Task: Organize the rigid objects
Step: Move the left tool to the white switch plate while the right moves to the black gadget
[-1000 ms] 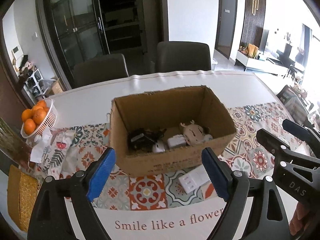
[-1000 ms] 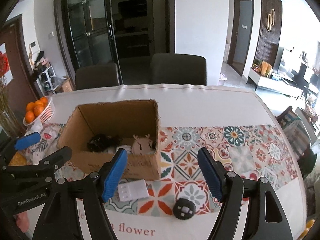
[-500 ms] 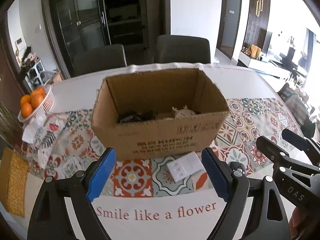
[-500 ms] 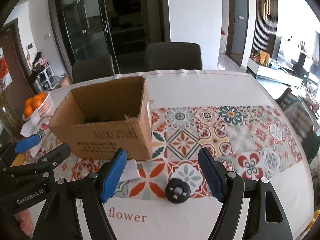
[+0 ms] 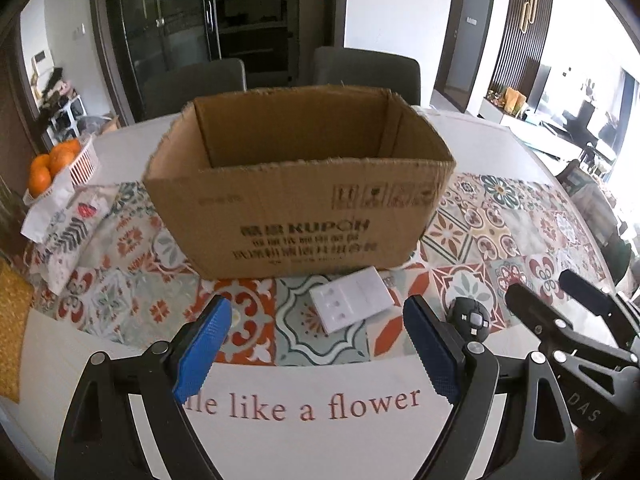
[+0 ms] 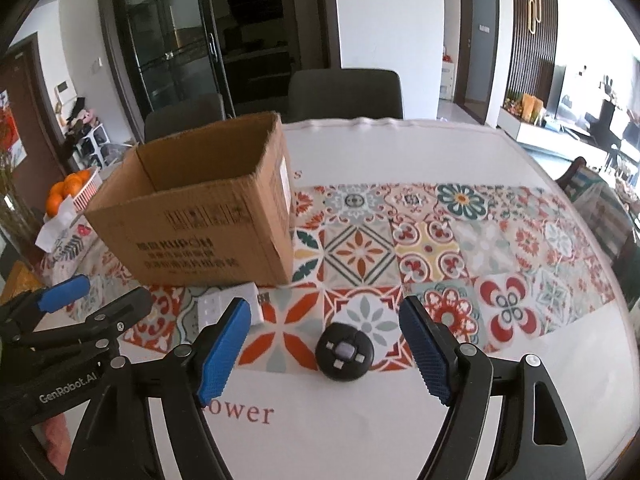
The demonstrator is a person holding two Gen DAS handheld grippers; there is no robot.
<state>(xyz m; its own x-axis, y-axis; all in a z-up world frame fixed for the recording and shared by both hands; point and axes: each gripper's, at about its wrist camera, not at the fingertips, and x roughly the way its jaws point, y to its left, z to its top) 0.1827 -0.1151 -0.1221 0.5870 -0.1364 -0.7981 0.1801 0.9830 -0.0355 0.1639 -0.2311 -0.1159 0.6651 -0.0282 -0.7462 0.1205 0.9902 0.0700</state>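
Nearest the left wrist camera, the left gripper [image 5: 316, 344] hovers over the white tabletop [image 5: 280, 440] with its blue-padded jaws spread wide and nothing between them. The right gripper [image 6: 326, 346] hangs the same way; its jaws have just been opening, and they stand apart on either side of a round black puck-shaped device with small square buttons on top [image 6: 345, 356], without touching it. That device lies on the near edge of a patterned runner of red, teal and yellow tile motifs [image 6: 440, 248], above the red lettering printed on the tabletop. Just to its left, a flat white rectangular plate with small holes, like a wall socket cover [image 5: 352, 304], lies tilted on the runner, ahead of the gap in the left gripper. Directly behind the plate stands an open brown cardboard box with black printing on its front [image 5: 296, 216]; from this low angle its contents cannot be seen. Farther left, a white basket of oranges [image 5: 52, 164] sits near the tabletop's edge. Beyond the tabletop stand two dark grey chairs [image 5: 366, 70].
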